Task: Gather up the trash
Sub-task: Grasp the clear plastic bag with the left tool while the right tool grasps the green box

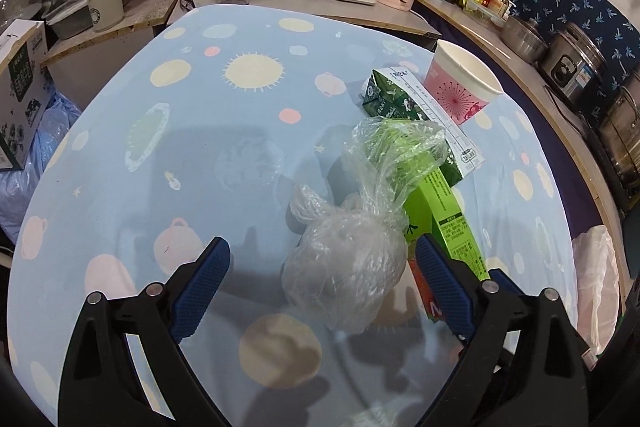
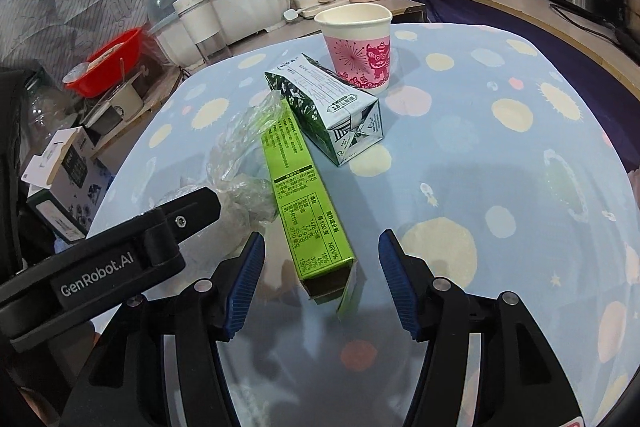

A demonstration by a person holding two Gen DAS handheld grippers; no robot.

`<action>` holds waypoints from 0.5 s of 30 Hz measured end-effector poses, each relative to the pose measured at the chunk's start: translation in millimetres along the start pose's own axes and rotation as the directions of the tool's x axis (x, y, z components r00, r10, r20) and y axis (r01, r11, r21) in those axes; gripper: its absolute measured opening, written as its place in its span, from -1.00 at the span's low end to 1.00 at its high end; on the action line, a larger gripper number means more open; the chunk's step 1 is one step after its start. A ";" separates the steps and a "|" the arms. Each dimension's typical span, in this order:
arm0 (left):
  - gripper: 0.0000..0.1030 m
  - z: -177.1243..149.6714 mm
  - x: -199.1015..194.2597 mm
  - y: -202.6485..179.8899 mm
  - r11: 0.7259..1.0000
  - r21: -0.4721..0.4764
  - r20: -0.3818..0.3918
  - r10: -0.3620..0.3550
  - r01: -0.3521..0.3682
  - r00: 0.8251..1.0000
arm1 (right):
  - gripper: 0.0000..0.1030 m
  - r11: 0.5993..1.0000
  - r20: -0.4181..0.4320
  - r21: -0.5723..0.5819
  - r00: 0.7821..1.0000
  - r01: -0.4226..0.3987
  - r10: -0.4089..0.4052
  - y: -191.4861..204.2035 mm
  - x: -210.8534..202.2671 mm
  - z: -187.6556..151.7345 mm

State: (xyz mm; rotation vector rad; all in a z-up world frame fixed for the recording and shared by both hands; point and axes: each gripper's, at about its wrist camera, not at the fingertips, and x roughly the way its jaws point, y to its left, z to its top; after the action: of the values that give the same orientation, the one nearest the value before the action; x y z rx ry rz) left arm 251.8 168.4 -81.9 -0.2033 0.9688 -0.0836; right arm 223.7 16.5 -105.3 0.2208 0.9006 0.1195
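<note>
Presently, on the counter (image 2: 500, 155), under a blue planet-print cloth:
Trash: clear plastic bag (image 1: 348, 267), green box (image 2: 308, 199), milk carton (image 2: 332, 111), paper cup (image 2: 360, 43), all lying close together; none collected yet.
Left claw (image 1: 322, 251): wide open, blue pads either side of the bag's knotted bulge, not pressing it.
Right claw (image 2: 322, 251): open, jaws flanking the box's open near end, no contact visible.
Step in hand: approach, one item lined up per claw.
Next move, as judged: close the left claw on the bag's bulk; lower the right claw further, then close across the box's narrow width. The bag's loose top lies over the box, so it may drag.
Writing: "GenRobot.AI" on the left claw's arm; a nutrition table with "NRV%" on the box; "3.8" on the carton; other print too small to read.
</note>
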 end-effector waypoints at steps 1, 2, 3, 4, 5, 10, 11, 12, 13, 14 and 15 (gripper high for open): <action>0.74 0.9 2.5 -0.2 1.000 -0.003 -0.004 -0.001 0.001 1.000 | 0.12 1.000 0.001 -0.004 1.000 -0.001 0.001 1.2 2.1 0.4; 0.74 2.1 5.4 -0.6 1.000 -0.005 -0.008 -0.003 0.003 1.000 | 0.12 1.000 0.000 -0.011 1.000 -0.001 0.001 2.7 4.3 1.0; 0.74 3.1 7.5 -1.3 1.000 -0.005 -0.011 -0.003 0.003 1.000 | 0.11 1.000 -0.002 -0.015 1.000 -0.003 0.003 3.5 6.2 1.2; 0.73 4.5 9.6 -1.6 1.000 -0.004 -0.013 -0.003 0.003 1.000 | 0.09 1.000 -0.004 -0.017 1.000 -0.004 0.004 3.9 7.9 1.2; 0.72 5.6 10.9 -1.7 1.000 -0.003 -0.012 -0.003 0.003 1.000 | 0.00 1.000 -0.006 -0.016 1.000 -0.006 0.006 3.6 9.2 1.0; 0.32 5.7 14.8 -2.1 1.000 0.002 -0.032 -0.026 0.026 0.999 | -0.34 1.000 -0.019 -0.005 1.000 -0.017 0.016 -1.0 12.3 -1.1; 0.17 5.1 16.1 -2.4 0.999 0.003 -0.042 -0.033 0.033 0.999 | -0.34 1.000 -0.016 -0.005 1.000 -0.016 0.016 -1.9 11.0 -1.6; 0.04 4.0 16.9 -2.7 0.999 0.004 -0.052 -0.040 0.040 0.998 | -0.35 1.000 -0.014 -0.005 1.000 -0.016 0.016 -2.7 9.6 -2.4; -0.04 2.7 17.1 -3.4 0.999 0.005 -0.057 -0.044 0.044 0.997 | -0.35 1.000 -0.012 -0.004 1.000 -0.017 0.017 -3.2 8.1 -2.9; -0.08 1.2 16.2 -4.2 0.999 0.006 -0.058 -0.046 0.047 0.997 | -0.35 1.000 -0.009 -0.002 1.000 -0.020 0.020 -4.3 5.4 -3.9; -0.18 -0.3 14.2 -5.3 0.999 0.010 -0.056 -0.048 0.049 0.997 | -0.36 1.000 -0.006 -0.001 1.000 -0.024 0.024 -4.7 2.9 -4.6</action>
State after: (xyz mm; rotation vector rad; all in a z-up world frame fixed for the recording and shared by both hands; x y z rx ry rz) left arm 259.6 160.9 -92.5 -0.2150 1.0184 -0.1397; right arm 221.9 13.1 -111.4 0.2305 0.9045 0.1426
